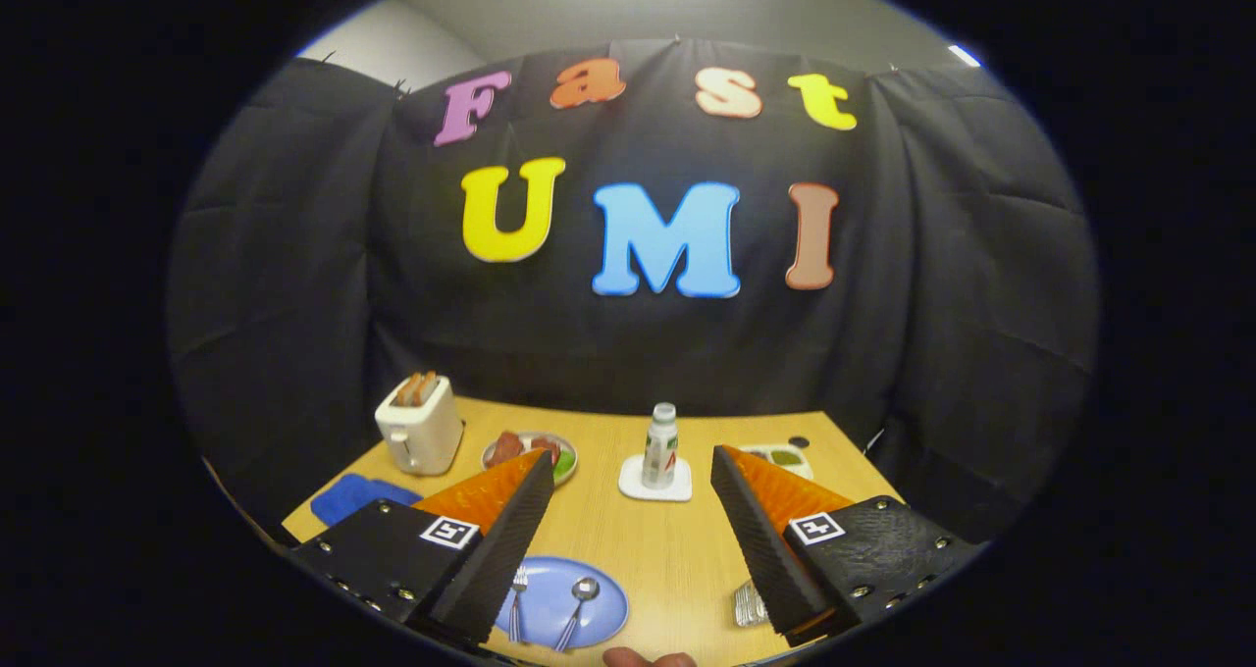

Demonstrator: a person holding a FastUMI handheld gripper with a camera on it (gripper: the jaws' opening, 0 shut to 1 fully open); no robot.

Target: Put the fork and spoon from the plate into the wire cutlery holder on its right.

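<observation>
A blue plate (554,608) lies on the wooden table (677,549), low between my fingers and partly behind the left one. On it rest a fork (517,600) and a spoon (578,608), side by side, heads pointing away. The wire cutlery holder (749,604) peeks out beside the right finger, mostly hidden by it. My gripper (633,471) hovers above the table, open wide, nothing between its orange-and-black fingers (510,520).
A white toaster (420,425) with toast stands at the back left, a blue cloth (353,495) in front of it. A plate of food (530,451), a bottle (660,446) on a white coaster and a small dish (780,458) sit farther back. A fingertip (648,659) shows at the near edge.
</observation>
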